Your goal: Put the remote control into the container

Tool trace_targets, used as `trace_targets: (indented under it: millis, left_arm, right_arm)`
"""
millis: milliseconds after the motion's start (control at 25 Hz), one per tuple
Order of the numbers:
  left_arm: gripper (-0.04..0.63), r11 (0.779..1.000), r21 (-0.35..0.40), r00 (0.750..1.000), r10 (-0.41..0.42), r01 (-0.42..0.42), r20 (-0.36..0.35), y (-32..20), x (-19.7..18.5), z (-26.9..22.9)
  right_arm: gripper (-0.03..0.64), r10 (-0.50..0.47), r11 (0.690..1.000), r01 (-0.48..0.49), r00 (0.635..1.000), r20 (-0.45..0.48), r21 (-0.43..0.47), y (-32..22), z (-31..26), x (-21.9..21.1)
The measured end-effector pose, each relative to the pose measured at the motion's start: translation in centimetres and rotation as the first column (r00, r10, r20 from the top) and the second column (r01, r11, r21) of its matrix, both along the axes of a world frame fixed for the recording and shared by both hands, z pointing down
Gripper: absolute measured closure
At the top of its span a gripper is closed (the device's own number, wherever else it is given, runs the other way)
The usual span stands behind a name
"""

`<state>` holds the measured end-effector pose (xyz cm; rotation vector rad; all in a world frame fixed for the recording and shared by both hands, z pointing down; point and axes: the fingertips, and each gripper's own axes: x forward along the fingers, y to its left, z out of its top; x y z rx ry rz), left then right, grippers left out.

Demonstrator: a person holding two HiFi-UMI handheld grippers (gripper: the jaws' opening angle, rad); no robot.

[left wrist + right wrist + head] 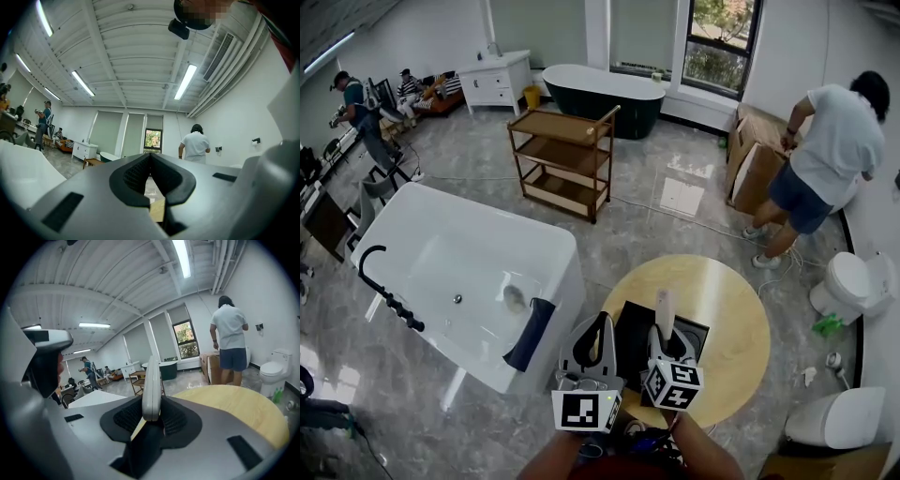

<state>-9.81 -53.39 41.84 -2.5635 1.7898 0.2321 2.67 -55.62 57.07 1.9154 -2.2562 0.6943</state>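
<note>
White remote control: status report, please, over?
Right gripper shut on slim white remote control, over black square container. Left gripper shut, empty. Nothing blocking.

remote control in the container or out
Out: the right hand-held gripper clamps the remote control over the black container.
</note>
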Motion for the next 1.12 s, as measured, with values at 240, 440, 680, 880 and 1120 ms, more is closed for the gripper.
trace_targets:
  millis: [240, 440, 680, 880, 1120]
  left_arm:
    - [0.580, 1.000, -0.005, 1.000, -0.015, 0.015, -0.007, -0.1, 0.0, 0.2]
    - [0.580, 1.000, 0.005, 1.000, -0.030, 0.030, -0.008, 0.2, -0.4, 0.2]
    - [0.580, 0.998, 0.039, 0.998, -0.056, 0.057, -0.029, 0.4, -1.3, -0.7]
    - [0.580, 0.998, 0.010, 0.998, -0.062, 0.062, 0.006, 0.6, -2.2, 0.3]
    - [0.580, 0.998, -0.026, 0.997, -0.048, 0.049, 0.059, 0.4, -2.2, 1.8]
  right_arm:
    - [0.486, -0.032, 0.988, 0.029, 0.999, -0.017, -0.149, 0.4, 4.6, -1.2]
    - [0.486, -0.036, 0.964, 0.035, 0.999, 0.002, -0.264, 0.4, 8.4, -2.2]
    - [0.486, 0.001, 0.907, 0.018, 0.999, 0.044, -0.420, 0.6, 11.6, -3.2]
    - [0.486, 0.050, 0.851, 0.011, 0.994, 0.101, -0.525, 1.0, 13.7, -4.8]
    - [0.486, 0.166, 0.785, -0.039, 0.975, 0.150, -0.618, 0.5, 16.0, -5.5]
